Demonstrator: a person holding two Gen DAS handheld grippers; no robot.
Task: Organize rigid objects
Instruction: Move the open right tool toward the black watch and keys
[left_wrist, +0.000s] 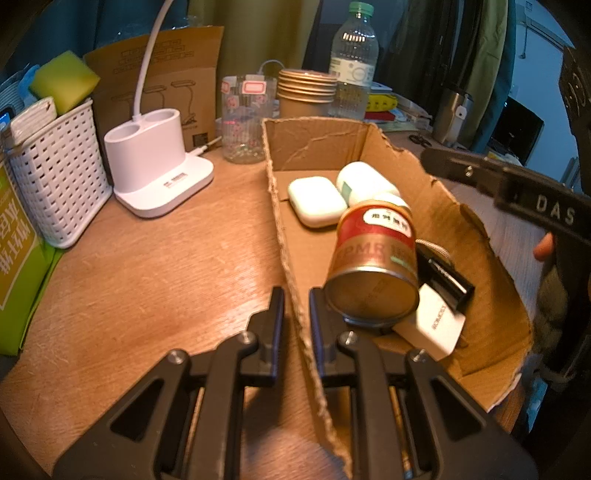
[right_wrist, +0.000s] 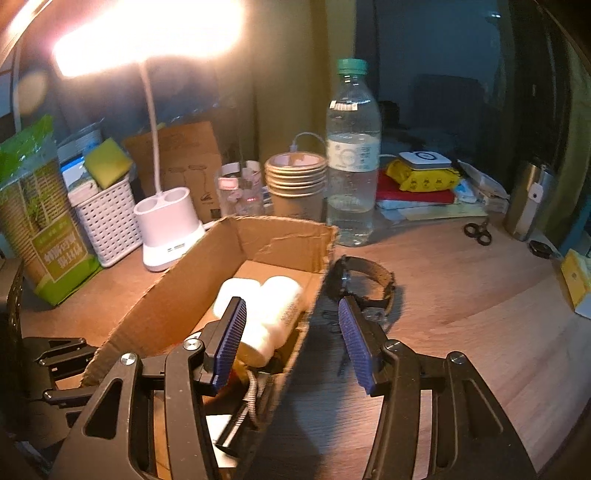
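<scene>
Eyes on the cardboard box (left_wrist: 369, 147), a shallow open carton with ragged, torn edges, sitting on the wooden tabletop (left_wrist: 147, 266). Inside it, a red and gold can (left_wrist: 373, 266) tilts with its metal bottom facing the left wrist camera, and it looks blurred. Behind it lie a white earbud case (left_wrist: 316, 201) and a white bottle (left_wrist: 364, 182) on its side, touching each other. In front of the can sit a white charger block (left_wrist: 432, 328) and a black stick-shaped item (left_wrist: 448, 275) with a braided cord.

The left claw (left_wrist: 297, 306) is clenched on the near left wall of the box, the torn cardboard edge running straight up between its blue pads. The can sits just beside that claw's right finger, inside the box.

The right claw (right_wrist: 291, 332) hangs released, jaws spread, straddling the box's right wall: its left finger is over the box interior, above the white bottle (right_wrist: 273, 314), its right finger outside over the tabletop. No pad presses on anything. Just beyond that outer finger a black wristwatch (right_wrist: 369, 280) lies on the tabletop, right beside the box.
</scene>
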